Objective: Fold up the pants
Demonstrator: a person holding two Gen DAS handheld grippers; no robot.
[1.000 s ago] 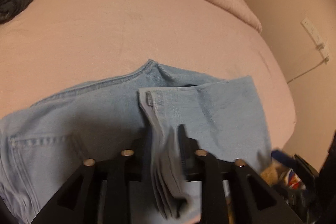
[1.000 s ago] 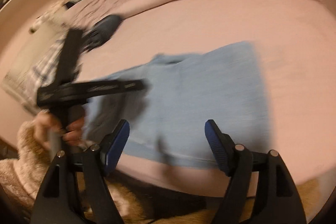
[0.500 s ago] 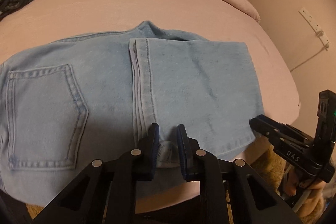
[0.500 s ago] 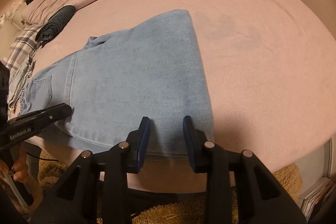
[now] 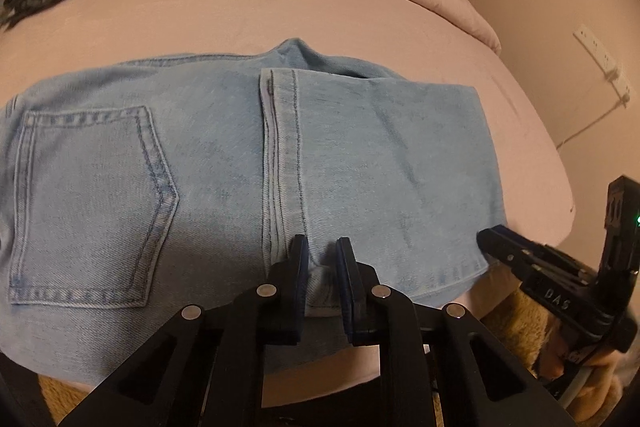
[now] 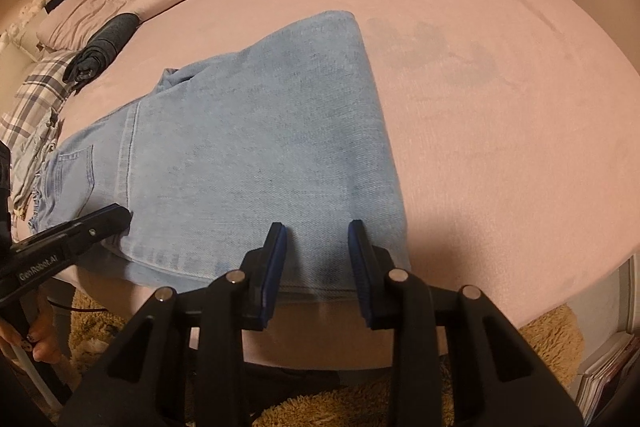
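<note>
Along the lower edge of both frames, the folded pants [image 5: 360, 155] lie flat on the bed [image 5: 240, 11], long axis running left to right. Left tool [image 5: 322, 259] pinches the hemmed leg ends at mid-frame; right tool [image 6: 316, 251] pinches the near edge by the fold, toward the right. Both sit on the same near edge, so lifting it away looks next.

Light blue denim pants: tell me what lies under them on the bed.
Under the folded light blue denim pants only the pink velvety bedspread shows, running out around them. The near edge overhangs the bed's side. Whatever sits beneath or between the folded denim layers is covered and cannot be seen.
</note>
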